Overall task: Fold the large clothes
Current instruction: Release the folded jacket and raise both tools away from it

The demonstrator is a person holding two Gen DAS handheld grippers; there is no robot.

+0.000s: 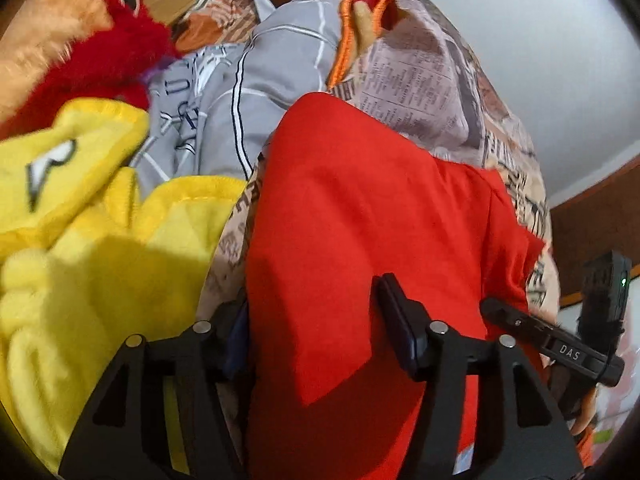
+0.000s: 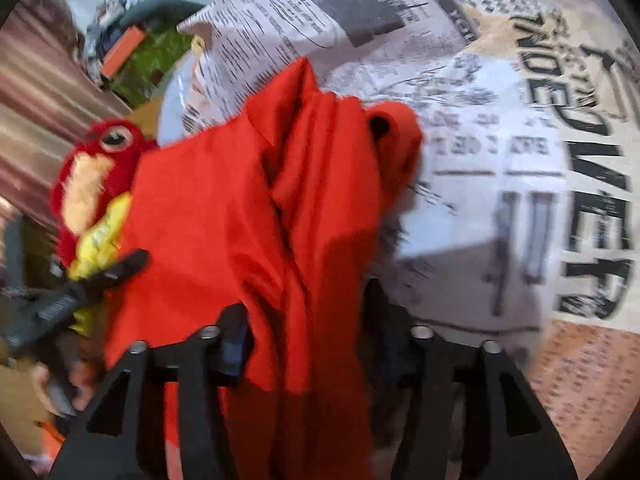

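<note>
- Red garment [image 1: 360,208] draped over newspaper-print bedspread [image 1: 416,80], running down between the fingers of the left gripper [image 1: 316,332].
- Left gripper jaws apart, red cloth fills the gap; grip or no grip, cannot tell.
- Right gripper [image 2: 308,320] also has the red garment [image 2: 256,200] bunched between its fingers; jaws look spread, cloth hides the pads, cannot tell if pinched.
- Right view blurry; garment hangs in folds, bedspread [image 2: 500,140] behind it.
- Right gripper body shows at right edge of left view [image 1: 560,352], just beside the garment's edge.
- Yellow plush [image 1: 80,220] left of garment, red plush toy [image 1: 100,20] behind it, grey striped cloth [image 1: 272,80] between them.
- Red plush toy [image 2: 92,176] visible left in right view too.
</note>
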